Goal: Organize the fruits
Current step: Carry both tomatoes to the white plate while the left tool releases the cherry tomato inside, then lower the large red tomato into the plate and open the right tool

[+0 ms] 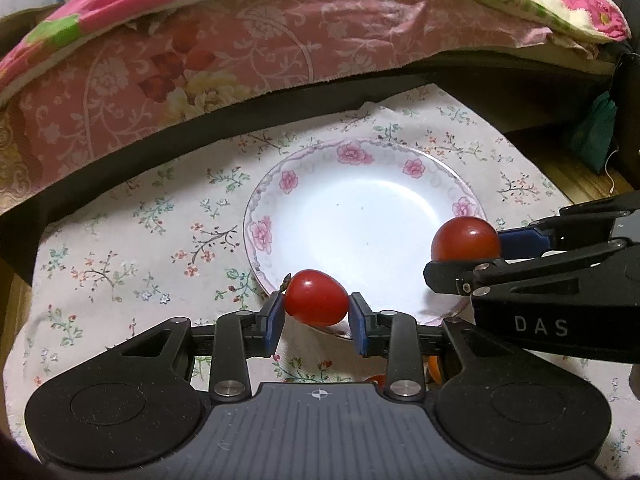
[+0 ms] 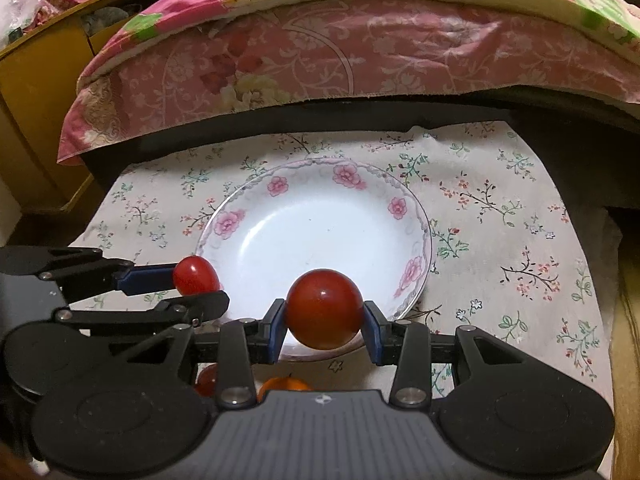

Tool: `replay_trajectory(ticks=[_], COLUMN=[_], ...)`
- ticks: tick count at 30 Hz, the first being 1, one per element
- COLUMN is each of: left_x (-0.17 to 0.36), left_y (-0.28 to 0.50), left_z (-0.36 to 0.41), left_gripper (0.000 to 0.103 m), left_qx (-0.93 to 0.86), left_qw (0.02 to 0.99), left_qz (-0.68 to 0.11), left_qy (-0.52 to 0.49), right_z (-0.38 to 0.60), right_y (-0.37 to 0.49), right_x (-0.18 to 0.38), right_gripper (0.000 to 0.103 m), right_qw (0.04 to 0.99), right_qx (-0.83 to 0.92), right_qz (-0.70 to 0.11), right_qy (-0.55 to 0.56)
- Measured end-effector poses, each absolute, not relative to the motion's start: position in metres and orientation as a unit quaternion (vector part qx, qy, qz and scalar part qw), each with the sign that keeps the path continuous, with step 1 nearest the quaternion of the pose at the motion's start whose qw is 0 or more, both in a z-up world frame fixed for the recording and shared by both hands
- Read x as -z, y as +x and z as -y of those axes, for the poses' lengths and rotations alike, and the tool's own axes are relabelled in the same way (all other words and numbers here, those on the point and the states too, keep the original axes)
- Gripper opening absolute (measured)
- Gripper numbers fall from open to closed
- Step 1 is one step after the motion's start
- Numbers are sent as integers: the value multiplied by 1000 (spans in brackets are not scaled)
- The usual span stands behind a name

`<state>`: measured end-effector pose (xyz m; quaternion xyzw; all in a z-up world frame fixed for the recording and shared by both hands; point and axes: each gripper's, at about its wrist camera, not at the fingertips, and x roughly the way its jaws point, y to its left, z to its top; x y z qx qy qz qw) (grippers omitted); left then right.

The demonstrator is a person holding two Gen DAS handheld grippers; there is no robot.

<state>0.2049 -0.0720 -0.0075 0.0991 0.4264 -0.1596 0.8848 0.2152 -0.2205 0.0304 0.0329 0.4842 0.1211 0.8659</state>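
Note:
My left gripper [image 1: 316, 312] is shut on a small oval red tomato [image 1: 317, 297] above the near left rim of a white plate with pink flowers [image 1: 352, 154]. My right gripper [image 2: 325, 322] is shut on a rounder, darker red tomato [image 2: 323, 314] over the near edge of the same plate [image 2: 280, 186]. Each gripper shows in the other's view: the right gripper [image 1: 466, 254] with its tomato [image 1: 466, 238] at the right, the left gripper [image 2: 198, 284] with its tomato [image 2: 196, 275] at the left. The plate's bowl holds nothing.
The plate lies on a floral cloth [image 2: 500, 216] spread over a low surface. A bed with pink flowered quilts [image 2: 320, 60] rises close behind. An orange fruit [image 2: 286, 384] and another red one [image 2: 206, 382] peek from under my right gripper. A wooden cabinet [image 2: 36, 92] stands at left.

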Motion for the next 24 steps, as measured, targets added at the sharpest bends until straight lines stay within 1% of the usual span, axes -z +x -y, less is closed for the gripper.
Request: replay_trajectory(ticks=[15,19,24], left_x=[11,9,3], left_y=[210,209,208], left_z=[72,72,71], left_gripper=[42,44,46], left_qx=[147,147,150], left_qw=[888,889,893], left_qz=[-421,-419,-413], left_qy=[111,107,103], right_z=[219,218,223], right_y=[226,226,225], right_x=[-14,-13,-17], right_gripper=[40,40,44], right_qw=[863,863,868], right_qx=[-124,-128,-122], right_qz=[-489,-489,-480], right_qy=[28,25,33])
